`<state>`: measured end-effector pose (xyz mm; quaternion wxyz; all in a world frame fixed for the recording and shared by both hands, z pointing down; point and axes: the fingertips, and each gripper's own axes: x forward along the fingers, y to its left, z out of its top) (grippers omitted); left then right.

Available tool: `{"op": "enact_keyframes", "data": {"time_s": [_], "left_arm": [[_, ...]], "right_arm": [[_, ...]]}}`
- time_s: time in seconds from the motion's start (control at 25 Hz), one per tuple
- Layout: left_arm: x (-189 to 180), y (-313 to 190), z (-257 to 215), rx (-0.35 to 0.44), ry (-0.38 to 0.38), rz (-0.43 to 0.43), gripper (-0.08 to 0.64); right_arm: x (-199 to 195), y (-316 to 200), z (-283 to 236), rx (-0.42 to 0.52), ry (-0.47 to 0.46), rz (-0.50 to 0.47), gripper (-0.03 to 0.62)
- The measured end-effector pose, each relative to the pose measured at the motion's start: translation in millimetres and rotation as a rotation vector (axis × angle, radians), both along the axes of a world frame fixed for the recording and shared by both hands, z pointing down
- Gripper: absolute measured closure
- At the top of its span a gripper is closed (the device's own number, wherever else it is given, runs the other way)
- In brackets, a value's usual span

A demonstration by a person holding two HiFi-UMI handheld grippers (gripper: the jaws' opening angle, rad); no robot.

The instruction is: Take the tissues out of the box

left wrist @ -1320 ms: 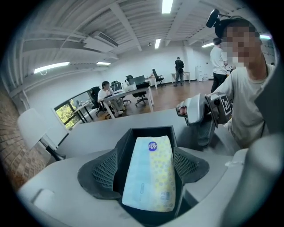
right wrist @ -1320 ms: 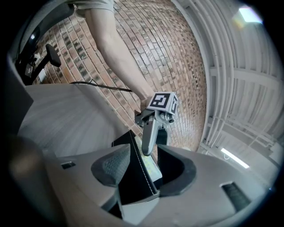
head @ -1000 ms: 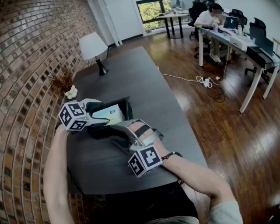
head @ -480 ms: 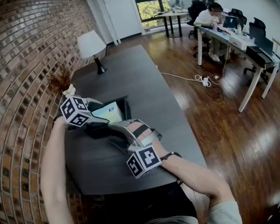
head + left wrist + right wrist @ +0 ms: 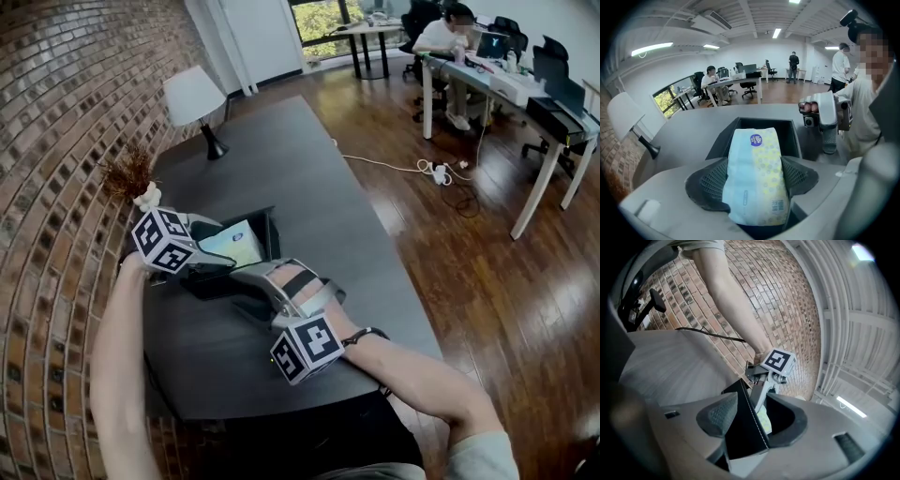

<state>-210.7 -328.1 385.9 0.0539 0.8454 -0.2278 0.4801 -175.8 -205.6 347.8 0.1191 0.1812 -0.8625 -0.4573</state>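
A black open-topped box (image 5: 265,232) stands on the dark table (image 5: 281,159) near the brick wall. A pale blue and yellow tissue pack (image 5: 234,246) sticks up out of it. In the left gripper view the tissue pack (image 5: 754,150) lies lengthwise between the ribbed pads, and my left gripper (image 5: 752,180) is shut on it above the box (image 5: 787,129). In the head view my left gripper (image 5: 217,261) reaches in from the left. My right gripper (image 5: 750,420) is shut on the box's near wall (image 5: 743,432), and in the head view this right gripper (image 5: 246,292) sits at the box's front edge.
A white-shaded lamp (image 5: 192,98) and a dried plant ornament (image 5: 131,176) stand at the table's far left by the brick wall (image 5: 56,141). A power strip and cable (image 5: 439,173) lie on the wood floor. Office desks (image 5: 506,89) with seated people are at the far right.
My left gripper has rolled and tilted a little with the tissue pack still in it. The right gripper and the box have stayed put.
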Motion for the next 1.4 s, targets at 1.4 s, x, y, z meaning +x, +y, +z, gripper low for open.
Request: {"op": "enact_keyframes", "data": {"time_s": [1.4], "left_arm": [[-54.8, 235.0, -130.3, 0.681, 2.274, -0.127, 0.236]], "right_arm": [[21.9, 21.2, -40.8, -0.301, -0.272, -0.255, 0.393]]}}
